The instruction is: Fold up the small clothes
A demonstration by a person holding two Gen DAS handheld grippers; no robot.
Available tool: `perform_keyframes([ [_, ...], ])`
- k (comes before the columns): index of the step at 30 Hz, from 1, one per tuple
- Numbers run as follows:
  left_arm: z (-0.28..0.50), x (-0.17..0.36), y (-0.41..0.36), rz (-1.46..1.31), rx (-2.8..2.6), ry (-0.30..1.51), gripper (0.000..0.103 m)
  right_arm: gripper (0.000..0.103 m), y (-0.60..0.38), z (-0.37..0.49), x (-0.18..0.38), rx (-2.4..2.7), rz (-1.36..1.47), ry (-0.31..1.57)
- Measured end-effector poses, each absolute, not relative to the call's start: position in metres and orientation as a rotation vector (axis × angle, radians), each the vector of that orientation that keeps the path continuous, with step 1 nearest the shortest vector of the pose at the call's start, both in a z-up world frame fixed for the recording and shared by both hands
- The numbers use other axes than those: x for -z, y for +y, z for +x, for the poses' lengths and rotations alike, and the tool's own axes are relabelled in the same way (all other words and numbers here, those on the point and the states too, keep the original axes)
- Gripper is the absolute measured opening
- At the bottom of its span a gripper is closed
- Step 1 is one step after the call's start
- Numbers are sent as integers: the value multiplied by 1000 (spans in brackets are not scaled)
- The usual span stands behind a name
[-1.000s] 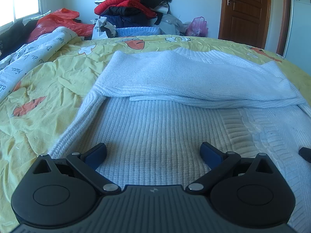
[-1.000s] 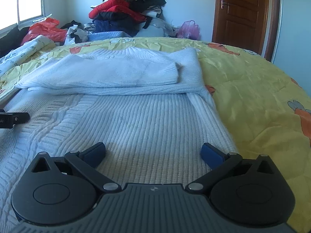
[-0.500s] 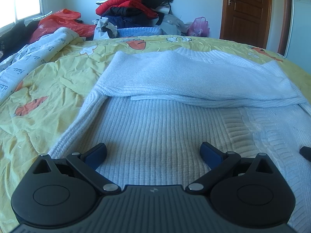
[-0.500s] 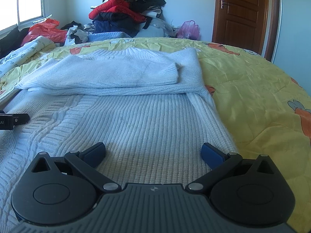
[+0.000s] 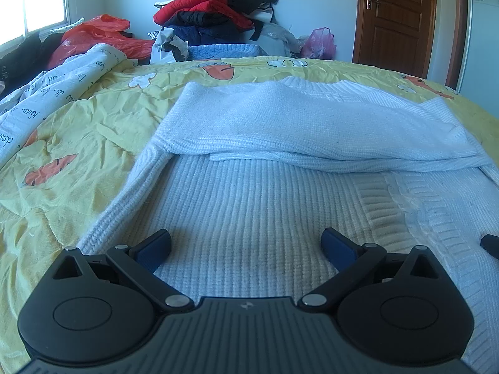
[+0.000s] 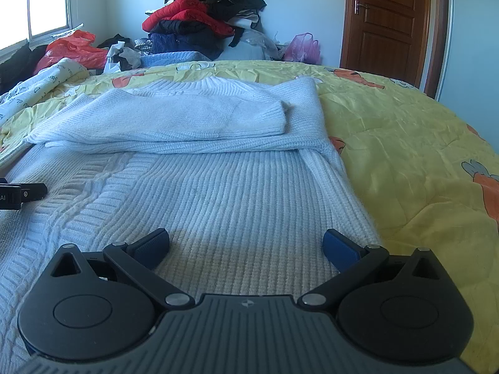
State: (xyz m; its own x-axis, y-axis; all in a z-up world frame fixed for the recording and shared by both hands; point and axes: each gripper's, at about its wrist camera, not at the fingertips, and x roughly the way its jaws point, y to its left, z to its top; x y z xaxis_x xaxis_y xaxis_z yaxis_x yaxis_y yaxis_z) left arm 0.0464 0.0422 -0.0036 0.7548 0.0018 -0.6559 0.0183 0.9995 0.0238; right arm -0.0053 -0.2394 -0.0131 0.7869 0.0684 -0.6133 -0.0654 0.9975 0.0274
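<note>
Here the white knit sweater (image 5: 249, 218) lies flat on the yellow bedspread (image 5: 78, 143), sleeves folded across. Left gripper (image 5: 246, 246) and right gripper (image 6: 246, 244) hover wide apart and empty above its hem, probably to lift it for the next fold.

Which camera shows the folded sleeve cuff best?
The right wrist view: the cuff lies whole and ribbed on top of the white sweater. In the left wrist view it sits near the right edge, seen side-on and stretched by the lens.
</note>
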Motion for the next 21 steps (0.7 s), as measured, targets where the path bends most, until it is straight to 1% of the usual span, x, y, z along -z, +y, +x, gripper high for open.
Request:
perform_keyframes([
  [21, 12, 4, 44, 23, -21, 713, 103, 101, -240, -6, 13, -72, 4, 660],
])
